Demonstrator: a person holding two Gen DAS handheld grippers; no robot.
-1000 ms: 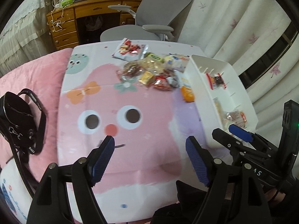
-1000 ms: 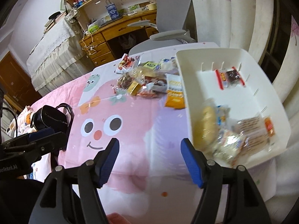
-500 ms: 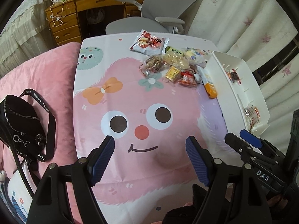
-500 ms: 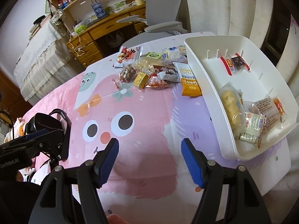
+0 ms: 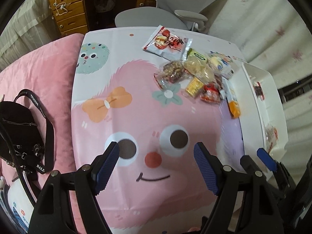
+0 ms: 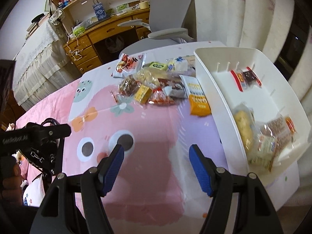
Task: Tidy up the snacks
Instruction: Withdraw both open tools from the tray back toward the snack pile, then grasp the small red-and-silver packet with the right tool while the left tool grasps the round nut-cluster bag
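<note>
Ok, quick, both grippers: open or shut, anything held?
Left gripper: open, nothing between its fingers, above the printed cloth.
Right gripper: open, nothing held, short of the snack pile.

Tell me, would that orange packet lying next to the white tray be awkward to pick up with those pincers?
Probably a little. The orange packet lies flat on the tablecloth, so the fingers would likely have to catch an edge. Its glossy wrapper looks slippery and may crinkle or bend rather than stay stiff. It seems thin, so probably light and unlikely to roll.
</note>
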